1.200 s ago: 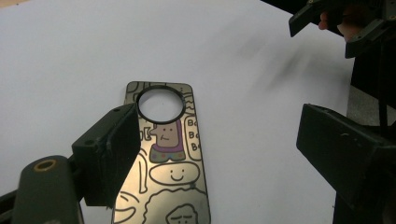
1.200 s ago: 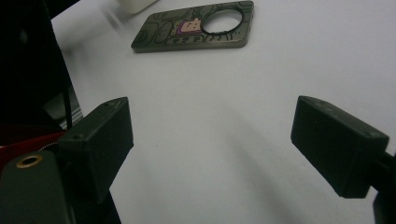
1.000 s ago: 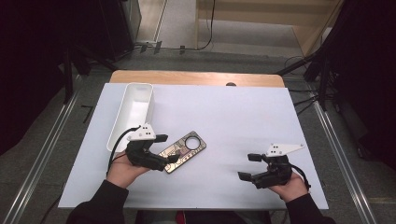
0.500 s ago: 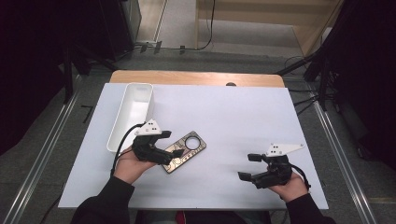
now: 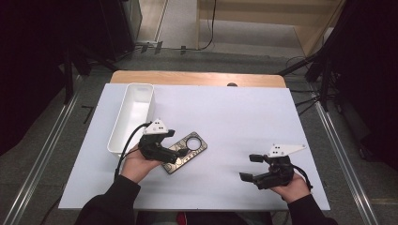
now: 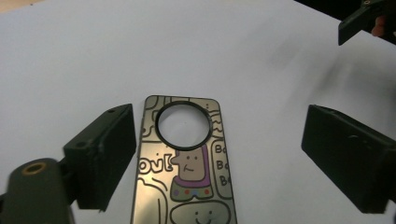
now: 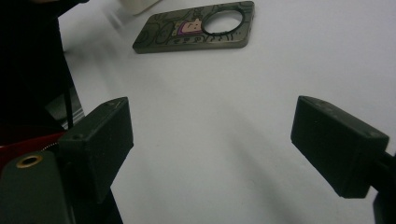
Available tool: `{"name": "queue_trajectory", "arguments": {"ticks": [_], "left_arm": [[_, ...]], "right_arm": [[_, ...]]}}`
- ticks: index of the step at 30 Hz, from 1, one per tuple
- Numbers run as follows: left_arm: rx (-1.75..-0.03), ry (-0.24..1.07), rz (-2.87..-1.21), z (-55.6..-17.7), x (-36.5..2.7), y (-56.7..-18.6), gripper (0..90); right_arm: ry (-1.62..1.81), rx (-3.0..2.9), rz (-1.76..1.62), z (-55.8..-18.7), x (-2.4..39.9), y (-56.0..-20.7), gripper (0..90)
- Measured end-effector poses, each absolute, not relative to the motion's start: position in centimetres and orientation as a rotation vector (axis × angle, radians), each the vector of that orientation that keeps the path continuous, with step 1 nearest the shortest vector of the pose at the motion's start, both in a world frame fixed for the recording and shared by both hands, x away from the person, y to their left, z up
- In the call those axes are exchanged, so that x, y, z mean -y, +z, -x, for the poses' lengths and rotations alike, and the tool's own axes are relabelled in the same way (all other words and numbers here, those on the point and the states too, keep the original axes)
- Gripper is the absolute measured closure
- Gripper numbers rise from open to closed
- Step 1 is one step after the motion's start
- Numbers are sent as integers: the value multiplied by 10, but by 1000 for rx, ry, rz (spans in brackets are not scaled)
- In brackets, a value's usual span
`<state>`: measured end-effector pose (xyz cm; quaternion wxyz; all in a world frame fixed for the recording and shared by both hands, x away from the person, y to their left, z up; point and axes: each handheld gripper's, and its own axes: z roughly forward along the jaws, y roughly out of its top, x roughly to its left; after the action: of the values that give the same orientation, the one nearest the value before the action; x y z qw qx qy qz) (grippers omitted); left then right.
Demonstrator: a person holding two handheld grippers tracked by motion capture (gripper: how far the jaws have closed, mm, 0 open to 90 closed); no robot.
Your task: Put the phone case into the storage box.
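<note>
Left gripper (image 6: 219, 158) hovered over the phone case (image 6: 184, 163), jaws just widened around it without pressing, right gripper (image 5: 256, 168) gaped open, well apart

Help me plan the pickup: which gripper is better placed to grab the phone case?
Left. The left gripper hangs right over the phone case, its open jaws on either side of it and just opening wider. The right gripper sits well apart from it on the bare white table, also open.
</note>
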<state>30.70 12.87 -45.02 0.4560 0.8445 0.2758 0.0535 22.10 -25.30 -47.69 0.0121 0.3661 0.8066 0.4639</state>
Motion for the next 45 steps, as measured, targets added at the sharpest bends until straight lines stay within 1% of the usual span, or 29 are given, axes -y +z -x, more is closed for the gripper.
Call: {"name": "queue_trajectory", "arguments": {"ticks": [2,3,9,26,30,45], "left_arm": [[-677,115,-2084,-308,-127,-452,12],[-676,120,-2088,-308,-127,-452,1],[-667,140,-2127,-312,-122,-459,1],[-693,133,-2160,-320,-110,-474,0],[-697,155,-2168,-323,-107,-478,0],[-705,157,-2275,-328,-105,-494,0]], "right_arm": [[1444,-2514,-1137,-221,253,-477,119],[1444,-2515,-1136,-221,254,-477,119],[1445,-2516,-1134,-221,254,-477,119],[1448,-2526,-1129,-221,252,-477,119],[1443,-2529,-1133,-221,252,-477,119],[1448,-2524,-1134,-221,253,-477,119]]}}
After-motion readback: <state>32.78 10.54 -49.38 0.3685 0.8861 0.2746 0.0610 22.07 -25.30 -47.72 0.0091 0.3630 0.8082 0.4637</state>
